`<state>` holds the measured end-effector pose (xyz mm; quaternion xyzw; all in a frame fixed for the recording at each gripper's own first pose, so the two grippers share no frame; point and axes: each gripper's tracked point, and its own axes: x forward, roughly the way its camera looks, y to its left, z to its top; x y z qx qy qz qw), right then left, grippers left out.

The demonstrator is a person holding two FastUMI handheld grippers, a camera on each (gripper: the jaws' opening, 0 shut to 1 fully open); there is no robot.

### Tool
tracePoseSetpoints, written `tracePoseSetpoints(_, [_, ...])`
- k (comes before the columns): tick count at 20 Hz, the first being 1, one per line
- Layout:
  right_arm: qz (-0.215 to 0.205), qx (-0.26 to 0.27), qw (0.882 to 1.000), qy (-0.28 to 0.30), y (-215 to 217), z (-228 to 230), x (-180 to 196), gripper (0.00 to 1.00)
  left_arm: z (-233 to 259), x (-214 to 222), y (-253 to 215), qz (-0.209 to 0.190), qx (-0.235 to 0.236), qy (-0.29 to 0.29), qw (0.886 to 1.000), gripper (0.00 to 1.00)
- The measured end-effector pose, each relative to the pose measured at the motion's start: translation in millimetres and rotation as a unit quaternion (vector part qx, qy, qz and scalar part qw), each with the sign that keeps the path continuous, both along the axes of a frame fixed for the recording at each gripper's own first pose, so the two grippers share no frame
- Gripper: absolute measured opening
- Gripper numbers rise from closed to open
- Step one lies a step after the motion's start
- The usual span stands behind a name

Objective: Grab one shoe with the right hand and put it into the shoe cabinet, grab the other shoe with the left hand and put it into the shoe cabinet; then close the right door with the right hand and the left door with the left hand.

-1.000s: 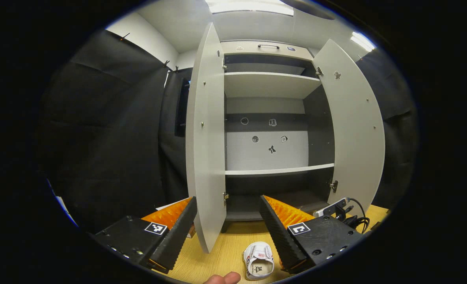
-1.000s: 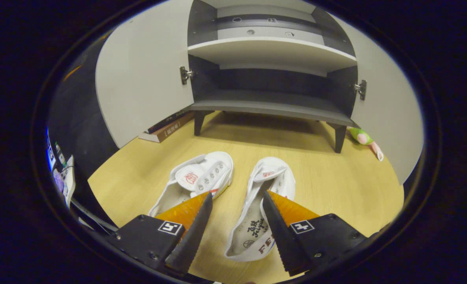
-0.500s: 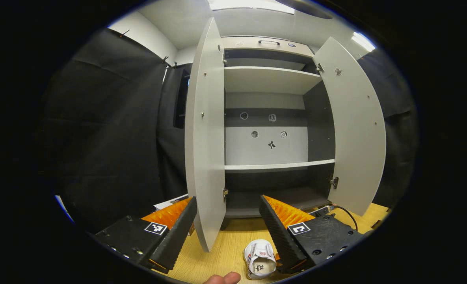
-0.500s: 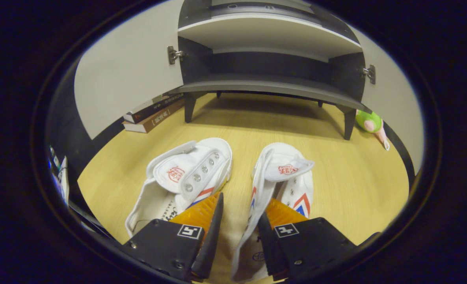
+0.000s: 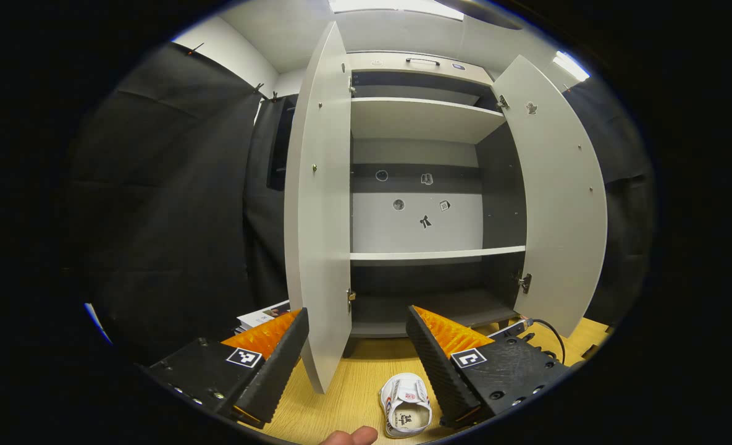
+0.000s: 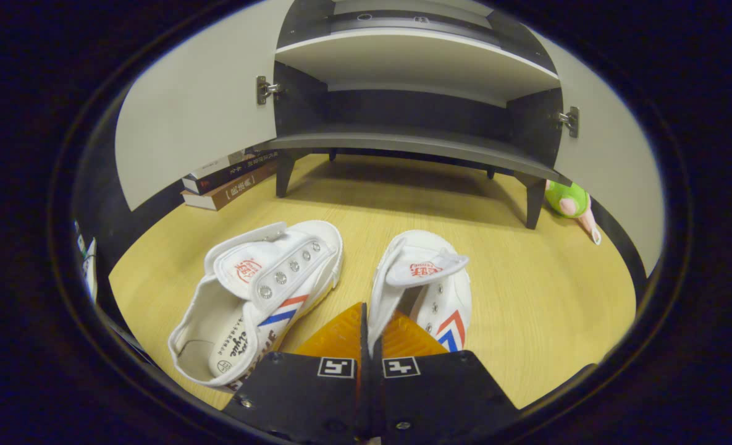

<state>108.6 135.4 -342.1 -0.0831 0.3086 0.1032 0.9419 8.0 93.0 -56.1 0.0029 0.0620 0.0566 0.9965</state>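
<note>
Right gripper (image 6: 366, 330), at the bottom centre of the right gripper view, is clamped on the inner side wall of the right-hand white canvas shoe with red and blue chevron stripes (image 6: 430, 290), its two fingers pressed together with the thin canvas edge between them. That shoe sits on the light wooden floor (image 6: 526, 296) at the centre of the frame, toe pointing toward the cabinet. Just beside it, to the left, lies the second white canvas shoe with a metal-eyelet flap (image 6: 260, 296), angled toward the lower left.

Across the top of the frame stands the grey two-door shoe cabinet (image 6: 415, 62), both doors swung wide, its dark bottom shelf (image 6: 415, 142) raised on short legs. A stack of books (image 6: 227, 182) rests on the floor at the left behind the open door, and a green and pink plush toy (image 6: 566, 204) lies at the right beside a cabinet leg.

In the left gripper view, the left gripper (image 5: 356, 355) hangs with its fingers wide apart at the bottom of the frame, facing the open cabinet. One white shoe appears on the floor at the bottom centre, next to the right finger. A fingertip (image 5: 350, 437) shows at the bottom edge.
</note>
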Motion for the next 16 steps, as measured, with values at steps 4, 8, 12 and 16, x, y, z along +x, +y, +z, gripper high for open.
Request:
tracePoseSetpoints(4, [0.003,-0.011,0.999,-0.038,-11,23,0,0.04,-3,0,-1,0.000,-0.004,0.002,1.000,0.95])
tracePoseSetpoints(8, [-0.006,-0.006,0.998,-0.055,-26,42,-2,0.03,-2,1,-5,-0.001,-0.003,-0.001,1.000,0.95])
tracePoseSetpoints(12, [-0.005,-0.009,0.996,-0.090,-37,79,-7,0.04,2,2,-9,-0.005,0.000,-0.007,1.000,0.95])
tracePoseSetpoints(16, [-0.002,-0.004,0.991,-0.135,-41,135,-10,0.03,6,4,-16,-0.011,-0.001,-0.014,1.000,0.95])
